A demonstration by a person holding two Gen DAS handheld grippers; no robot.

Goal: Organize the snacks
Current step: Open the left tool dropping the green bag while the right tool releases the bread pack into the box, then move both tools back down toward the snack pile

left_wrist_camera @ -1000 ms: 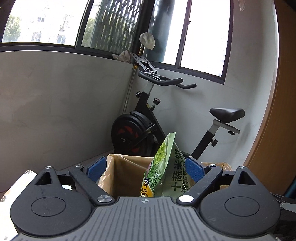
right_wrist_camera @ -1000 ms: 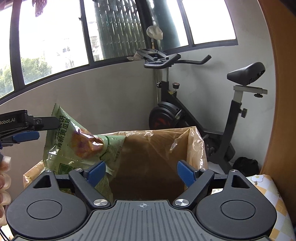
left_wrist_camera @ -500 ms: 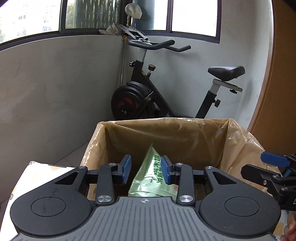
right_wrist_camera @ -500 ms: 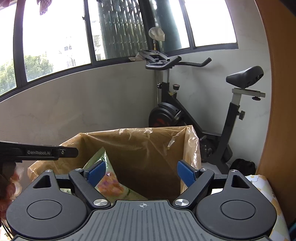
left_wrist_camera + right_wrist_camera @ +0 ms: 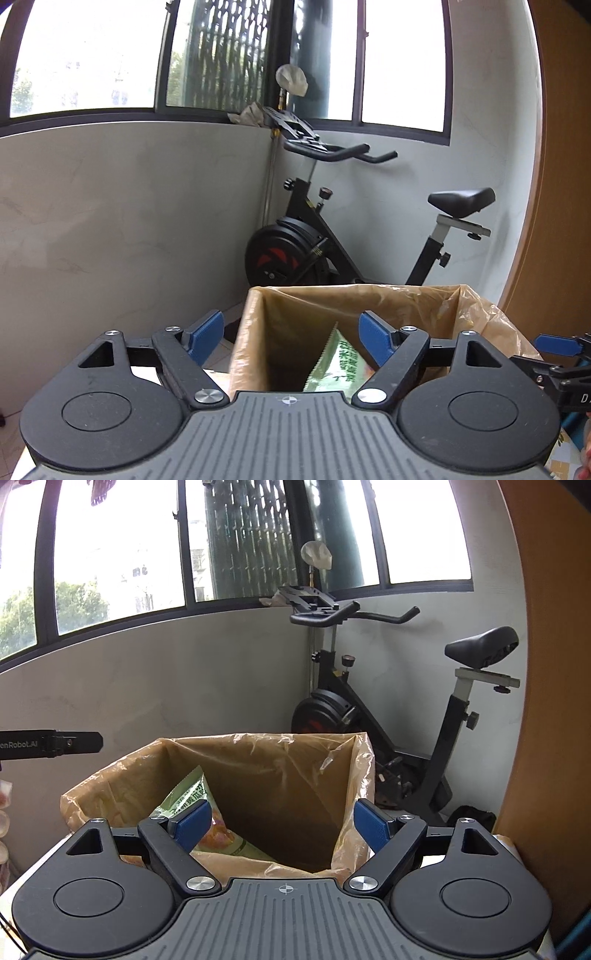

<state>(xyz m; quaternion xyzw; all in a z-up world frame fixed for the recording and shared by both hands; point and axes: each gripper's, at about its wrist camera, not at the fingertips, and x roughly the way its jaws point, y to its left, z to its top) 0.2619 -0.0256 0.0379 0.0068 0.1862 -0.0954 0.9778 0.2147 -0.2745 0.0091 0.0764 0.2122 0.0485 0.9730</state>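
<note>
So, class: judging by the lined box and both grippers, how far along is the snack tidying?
Done: one green snack bag lies inside the lined box. In hand: nothing; left gripper has just been opening, right gripper open, both empty. Left: no other snacks clearly visible, so unclear.

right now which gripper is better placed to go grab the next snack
Either, probably: the left gripper and the right gripper are both open and empty, and the green snack bag already sits in the lined box. No other snack shows.
</note>
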